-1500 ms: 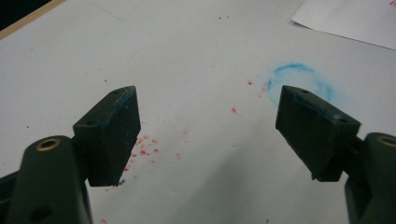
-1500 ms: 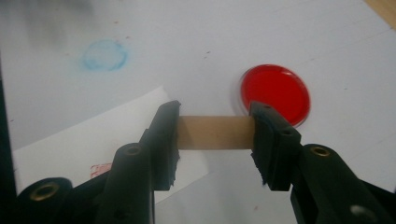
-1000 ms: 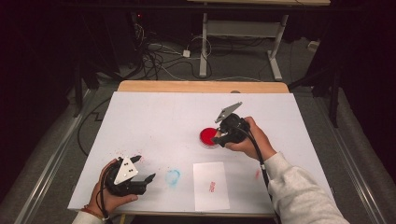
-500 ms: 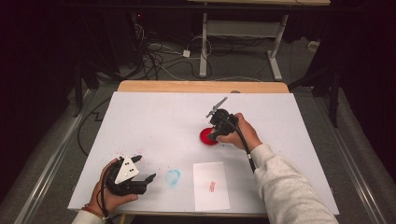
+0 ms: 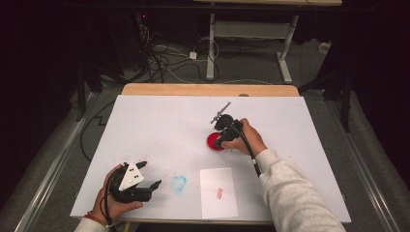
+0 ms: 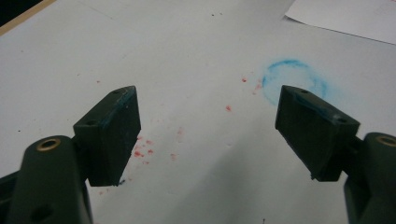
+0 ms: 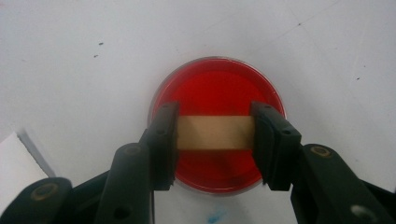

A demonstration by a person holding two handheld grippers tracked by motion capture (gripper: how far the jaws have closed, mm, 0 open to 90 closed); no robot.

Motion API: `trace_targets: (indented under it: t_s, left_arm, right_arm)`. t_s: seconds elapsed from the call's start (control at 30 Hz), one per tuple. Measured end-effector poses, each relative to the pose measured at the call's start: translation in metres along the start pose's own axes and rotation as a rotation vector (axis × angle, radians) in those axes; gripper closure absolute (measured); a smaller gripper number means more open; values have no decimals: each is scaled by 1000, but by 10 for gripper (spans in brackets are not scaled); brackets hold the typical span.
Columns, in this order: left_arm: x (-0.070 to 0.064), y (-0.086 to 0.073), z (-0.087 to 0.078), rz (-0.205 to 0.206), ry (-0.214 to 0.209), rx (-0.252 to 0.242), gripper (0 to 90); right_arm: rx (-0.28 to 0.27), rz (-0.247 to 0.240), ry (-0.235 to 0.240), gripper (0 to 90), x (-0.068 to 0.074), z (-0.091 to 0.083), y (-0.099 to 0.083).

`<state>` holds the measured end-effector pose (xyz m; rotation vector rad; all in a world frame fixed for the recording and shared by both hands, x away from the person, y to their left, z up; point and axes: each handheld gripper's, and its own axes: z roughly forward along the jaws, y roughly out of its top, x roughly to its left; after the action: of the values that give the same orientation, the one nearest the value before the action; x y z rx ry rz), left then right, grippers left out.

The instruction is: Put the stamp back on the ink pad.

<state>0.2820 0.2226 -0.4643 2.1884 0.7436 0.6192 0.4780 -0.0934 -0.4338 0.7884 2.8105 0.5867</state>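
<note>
A round red ink pad (image 7: pixel 217 88) (image 5: pixel 214 142) lies right of the table's middle. My right gripper (image 7: pixel 215 135) (image 5: pixel 221 139) points down over it, shut on a tan wooden stamp block (image 7: pixel 215 132) held right above the red surface; whether the block touches the ink is unclear. A white paper sheet (image 5: pixel 218 192) with a small red stamp mark (image 5: pixel 219 193) lies near the front edge. My left gripper (image 5: pixel 150 181) (image 6: pixel 208 130) rests at the front left, open with nothing between its jaws, near a blue ring stain (image 6: pixel 294 79) (image 5: pixel 178 183).
The white table cover (image 5: pixel 159 125) bears small red specks (image 6: pixel 140 151) near the left gripper. A wooden table edge (image 5: pixel 208 89) runs along the back. Beyond it stand desk legs and cables on the floor (image 5: pixel 174 53).
My right gripper has swung left and tilted down over the red ink pad, carrying the stamp block. The left gripper has stayed put.
</note>
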Motion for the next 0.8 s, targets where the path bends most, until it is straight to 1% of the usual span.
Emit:
trace_targets:
  t_s: [0.3, 0.33, 0.37, 0.43, 0.5, 0.53, 0.57, 0.6, 0.67, 0.8]
  left_arm:
    - [0, 0, 0, 2, -1, 1, 216]
    - [0, 1, 0, 10, 5, -2, 217]
    - [0, 0, 0, 2, -1, 0, 217]
    - [0, 0, 0, 0, 0, 0, 217]
    - [0, 0, 0, 0, 1, 0, 217]
    - [0, 0, 0, 0, 0, 0, 217]
    - [0, 1, 0, 8, 6, -3, 217]
    - [1, 1, 0, 7, 5, -3, 217]
    - [0, 1, 0, 12, 6, -2, 217]
    - [0, 1, 0, 12, 6, -2, 217]
  right_arm:
    - [-7, 7, -5, 552, 1, 0, -1]
    - [-6, 7, -6, 551, 1, 0, -1]
    - [-9, 7, -6, 550, 1, 0, -2]
    - [-22, 18, -8, 539, 0, -2, -2]
    - [-53, 25, -8, 487, -1, -5, -3]
    - [-64, 37, -9, 472, 0, -8, -3]
    - [-77, 30, -6, 472, 0, -10, -3]
    - [-85, 32, -7, 468, 1, -12, -3]
    - [-97, 20, -10, 442, 2, -17, -3]
    - [-147, 28, -18, 397, 3, -27, -6]
